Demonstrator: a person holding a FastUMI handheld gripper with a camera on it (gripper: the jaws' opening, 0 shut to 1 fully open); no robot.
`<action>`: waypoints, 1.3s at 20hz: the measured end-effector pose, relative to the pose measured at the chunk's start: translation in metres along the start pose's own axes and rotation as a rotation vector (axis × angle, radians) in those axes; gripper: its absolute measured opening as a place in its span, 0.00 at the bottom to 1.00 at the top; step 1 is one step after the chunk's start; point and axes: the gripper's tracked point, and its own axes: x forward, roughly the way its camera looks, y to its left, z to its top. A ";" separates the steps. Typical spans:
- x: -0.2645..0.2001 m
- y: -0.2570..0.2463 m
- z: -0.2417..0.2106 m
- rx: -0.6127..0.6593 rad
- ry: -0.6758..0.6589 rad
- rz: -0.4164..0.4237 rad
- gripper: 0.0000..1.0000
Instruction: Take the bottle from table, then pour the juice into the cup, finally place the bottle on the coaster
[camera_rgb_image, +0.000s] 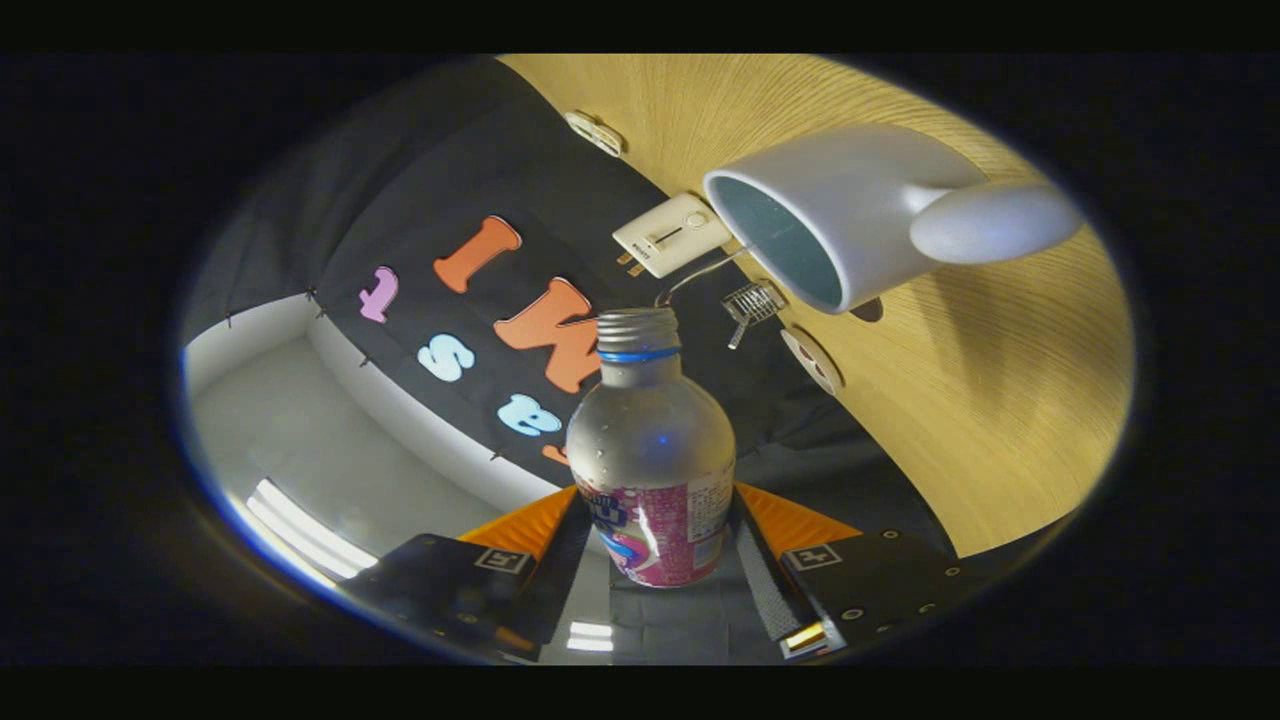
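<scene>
Gripping bottle (652, 470), tool (655, 545) fingers clamped

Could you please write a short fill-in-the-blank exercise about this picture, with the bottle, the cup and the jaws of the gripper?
1. The bottle is held between the two ____ of the gripper.
2. The bottle's neck carries a ____ ring just under its threaded mouth.
3. The white cup stands on the ____ table, beyond the bottle's mouth.
4. The cup's ____ points toward the camera.

Missing words: jaws; blue; wooden; handle
</scene>
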 end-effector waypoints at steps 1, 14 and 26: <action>0.001 0.001 -0.001 0.008 -0.001 0.005 0.77; 0.007 0.009 -0.001 0.069 0.011 0.042 0.77; 0.008 0.005 0.001 0.111 0.027 0.055 0.77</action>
